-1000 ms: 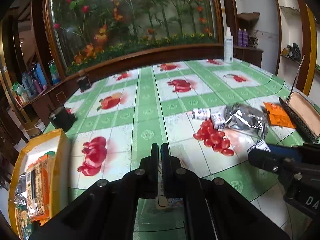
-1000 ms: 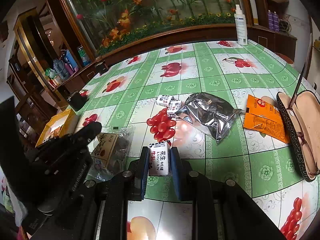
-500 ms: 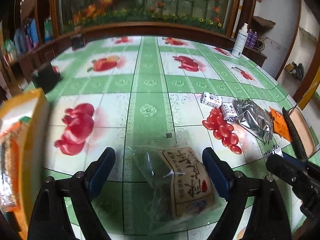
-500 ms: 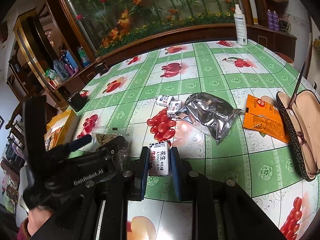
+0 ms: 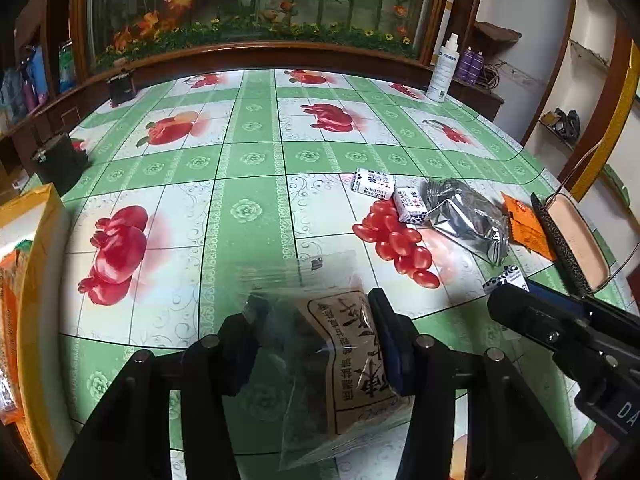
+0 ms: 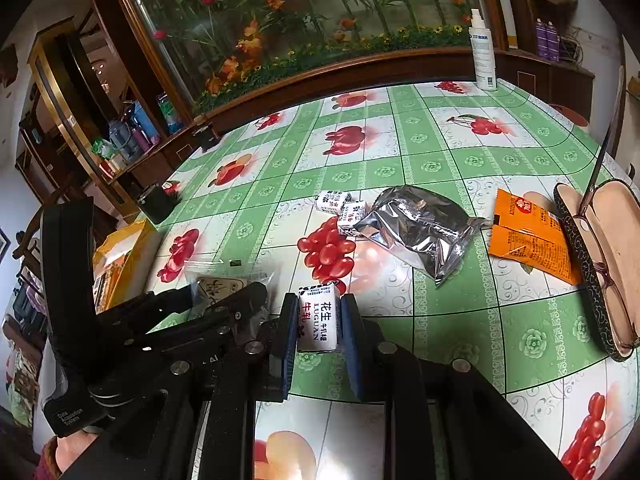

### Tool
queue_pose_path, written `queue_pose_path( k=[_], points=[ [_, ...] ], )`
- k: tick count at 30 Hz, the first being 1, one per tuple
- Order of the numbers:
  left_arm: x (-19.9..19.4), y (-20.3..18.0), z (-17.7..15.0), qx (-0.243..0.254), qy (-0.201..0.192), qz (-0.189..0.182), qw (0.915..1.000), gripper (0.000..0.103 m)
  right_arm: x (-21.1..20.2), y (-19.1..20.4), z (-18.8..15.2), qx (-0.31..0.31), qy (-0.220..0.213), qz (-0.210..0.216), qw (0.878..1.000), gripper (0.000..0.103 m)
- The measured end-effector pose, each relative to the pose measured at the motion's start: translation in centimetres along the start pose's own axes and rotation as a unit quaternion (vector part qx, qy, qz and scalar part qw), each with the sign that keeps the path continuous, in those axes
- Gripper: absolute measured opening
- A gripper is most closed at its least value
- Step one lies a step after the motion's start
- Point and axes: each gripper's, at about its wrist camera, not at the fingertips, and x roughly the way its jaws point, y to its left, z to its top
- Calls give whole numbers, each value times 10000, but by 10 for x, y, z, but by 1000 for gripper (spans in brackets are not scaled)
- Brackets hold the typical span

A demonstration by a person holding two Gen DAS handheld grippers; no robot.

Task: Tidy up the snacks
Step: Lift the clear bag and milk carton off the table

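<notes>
While the left wrist view looks down its own fingers, the left gripper (image 5: 320, 344) has its jaws closing on a clear snack packet (image 5: 340, 360) with a brown printed label, which lies flat on the worktop (image 5: 248, 160) near its front edge. The packet sits between the jaws, and the film looks bunched against both fingers; whether the pads already press firmly I cannot tell. The step in hand, as I judge it, is picking this packet up for the yellow box (image 5: 36, 240) at the worktop's left edge, where other snacks already stand. The next move calls for a full close on the slippery film, then a lift and a carry leftward over the box wall. This view alone shows the box's inside and the packet's full outline. Toward the right edge lie two small white candies (image 5: 394, 198), a silver pouch (image 5: 468, 216) and an orange sachet (image 5: 528, 228), beside an open glasses case (image 5: 568, 236).

From the right wrist view, the right gripper (image 6: 318, 320) is clamped on a small white candy block (image 6: 318, 316) with red and black print, held just above the worktop near the front edge. Only this view shows that grip clearly. It also shows the left gripper from the side, with the packet mostly hidden behind it, and a spray bottle (image 6: 482, 52) at the far edge.
</notes>
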Motion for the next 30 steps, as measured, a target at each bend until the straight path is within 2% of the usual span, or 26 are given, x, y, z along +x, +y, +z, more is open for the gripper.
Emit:
queue_pose_path(
  k=[8,11,15,17,19,21,24,26,27,30],
  points=[
    [-1,7,3,-153,72,-120,9998,50,-1,0,0,2,-3,11,10000,23],
    [-2,7,2,-74,202,-96,9997,53,-1,0,0,4,-11,12,10000,23],
    [-13,3,-2,36,378,-49,9993,74,0,-2,1,52,-17,8,10000,23],
    [-20,0,-3,77,326,-3,9994,74,-1,-5,2,87,-21,6,10000,23],
    [-21,-3,-6,133,392,28,9991,82,-2,-7,2,124,-34,32,9999,23],
    [-16,-5,-12,154,579,178,9980,82,-5,-7,3,133,-63,45,9999,23],
    [-12,-5,-18,114,724,111,9972,81,-6,-6,3,127,-73,75,9999,23],
    [-10,-8,-19,169,670,165,9975,73,-6,-4,3,104,-71,90,9999,23],
    [-10,-11,-20,242,600,192,9977,62,-6,-3,3,84,-64,101,9999,23],
    [-10,-13,-20,292,456,157,9984,57,-5,0,1,35,-44,113,9999,23]
  ],
)
